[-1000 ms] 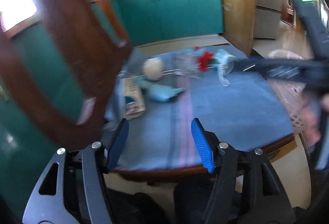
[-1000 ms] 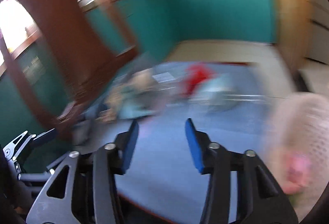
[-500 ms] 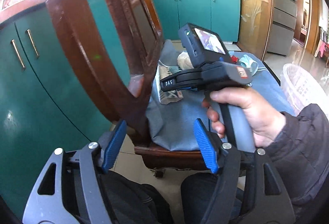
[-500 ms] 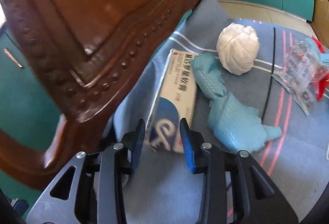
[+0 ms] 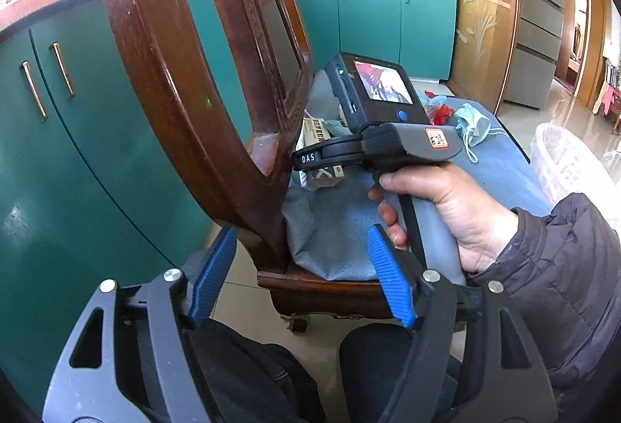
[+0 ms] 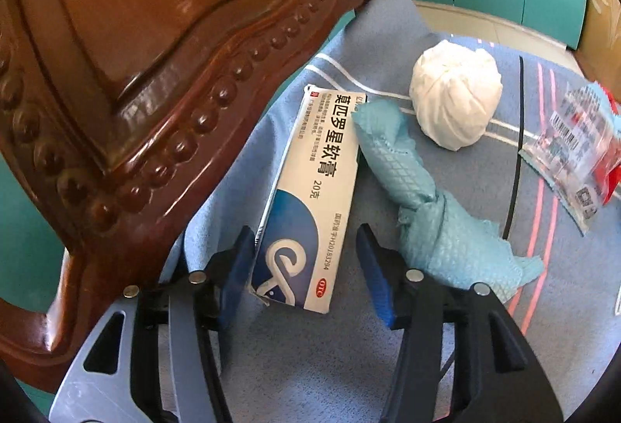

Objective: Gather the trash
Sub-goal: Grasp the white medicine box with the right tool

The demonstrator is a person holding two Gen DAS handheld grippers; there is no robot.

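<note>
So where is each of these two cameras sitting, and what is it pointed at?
Left wrist: rides the left gripper, held back off the chair's front edge, looking across the cloth-covered seat at the kitchen; shows the person's right hand, sleeve and knees.
Right wrist: rides the right gripper, angled down close over the seat; its open jaws, which have just been widening, straddle the medicine box. No body shows.
Shared: box, blue rag, seat cloth, chair back.

blue cloth (image 6: 446,345) w/ box (image 6: 310,198), wad (image 6: 454,97)
</note>
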